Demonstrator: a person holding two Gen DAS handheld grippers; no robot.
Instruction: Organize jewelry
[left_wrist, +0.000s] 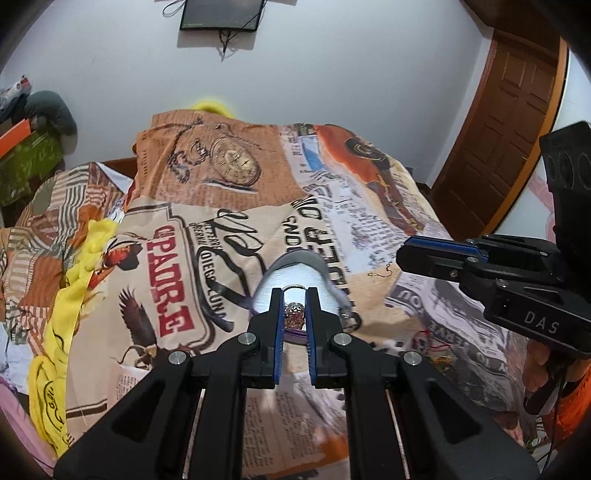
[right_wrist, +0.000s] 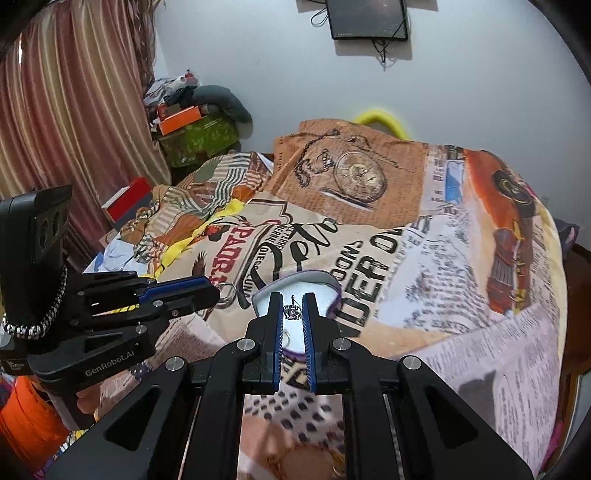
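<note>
A heart-shaped jewelry box with a white lining (left_wrist: 295, 275) (right_wrist: 314, 291) lies open on the bed. My left gripper (left_wrist: 294, 295) is shut on a ring with a reddish stone top (left_wrist: 294, 315), held just above the box. In the right wrist view the left gripper (right_wrist: 218, 291) holds the silver ring (right_wrist: 226, 295) left of the box. My right gripper (right_wrist: 293, 301) is shut on a small silver crown pendant (right_wrist: 293, 312) over the box. In the left wrist view the right gripper (left_wrist: 400, 254) hangs at the right, near a loose earring hook (left_wrist: 384, 272).
A printed newspaper-pattern bedspread (left_wrist: 229, 229) covers the bed. Yellow cloth (left_wrist: 74, 295) lies at the left. Coloured threads or chains (left_wrist: 432, 341) lie on the bed at right. A wooden door (left_wrist: 509, 129) stands at the far right; boxes (right_wrist: 184, 129) are stacked by the curtain.
</note>
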